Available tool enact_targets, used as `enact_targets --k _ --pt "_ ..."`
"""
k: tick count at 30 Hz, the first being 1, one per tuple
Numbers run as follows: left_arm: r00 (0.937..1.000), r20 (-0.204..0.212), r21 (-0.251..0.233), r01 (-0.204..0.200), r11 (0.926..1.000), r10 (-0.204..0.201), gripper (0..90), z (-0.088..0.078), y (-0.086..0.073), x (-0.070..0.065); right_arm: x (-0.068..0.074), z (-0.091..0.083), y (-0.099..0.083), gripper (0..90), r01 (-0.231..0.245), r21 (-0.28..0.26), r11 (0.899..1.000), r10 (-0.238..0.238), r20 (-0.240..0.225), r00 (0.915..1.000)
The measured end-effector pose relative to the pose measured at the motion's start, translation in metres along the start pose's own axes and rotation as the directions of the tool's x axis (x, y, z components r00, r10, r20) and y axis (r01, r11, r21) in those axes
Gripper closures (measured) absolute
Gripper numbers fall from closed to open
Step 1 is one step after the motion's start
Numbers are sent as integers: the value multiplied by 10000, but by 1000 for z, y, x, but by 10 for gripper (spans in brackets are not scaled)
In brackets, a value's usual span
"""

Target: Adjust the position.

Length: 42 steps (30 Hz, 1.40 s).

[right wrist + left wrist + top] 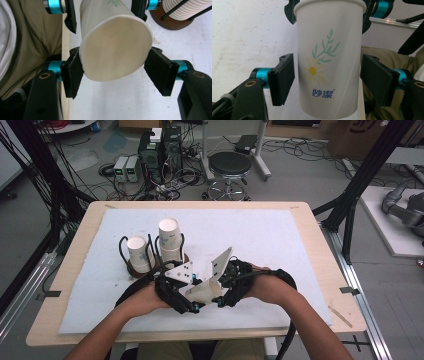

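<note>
Right hand-held gripper: its pads pinch the paper cup at the rim, slightly squashing the mouth. Left hand-held gripper: its jaws stand spread either side of the cup's wall, the left pad about touching, the right one apart. Judged step: a hand-over. Close your left jaws squarely on the mid-wall and release the rim only once they grip. The cup lies near the bench front edge, in front of the cup rack.

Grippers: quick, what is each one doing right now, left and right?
Left gripper: open around the paper cup, pads not yet pressing it.
Right gripper: shut on the paper cup's bottom end, squeezing it oval.
</note>
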<state>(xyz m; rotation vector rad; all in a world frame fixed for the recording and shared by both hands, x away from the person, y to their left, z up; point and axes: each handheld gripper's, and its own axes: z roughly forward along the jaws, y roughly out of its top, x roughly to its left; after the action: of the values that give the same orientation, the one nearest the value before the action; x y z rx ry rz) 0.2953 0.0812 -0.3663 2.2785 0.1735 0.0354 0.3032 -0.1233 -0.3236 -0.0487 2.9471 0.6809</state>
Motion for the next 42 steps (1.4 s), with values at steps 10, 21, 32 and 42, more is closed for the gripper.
enact_targets --k 10,21,32,42 --pt "9998 163 290 -72 9996 67 357 6 1 1 0 2 4 341 48 334 9994 -41 -183 9998" --pt "9998 139 353 -142 9993 137 356 9 1 1 -2 2 2 326 -211 23 9998 212 -351 9992" --pt "9981 -148 -700 584 9958 -596 340 6 -10 6 -7 -13 -21 219 -1770 -2451 9532 1717 -428 9842" --pt "9866 -832 -2206 1194 9680 -1407 320 5 -25 11 -2 -28 -69 218 -2954 -4385 8488 3397 243 9402"
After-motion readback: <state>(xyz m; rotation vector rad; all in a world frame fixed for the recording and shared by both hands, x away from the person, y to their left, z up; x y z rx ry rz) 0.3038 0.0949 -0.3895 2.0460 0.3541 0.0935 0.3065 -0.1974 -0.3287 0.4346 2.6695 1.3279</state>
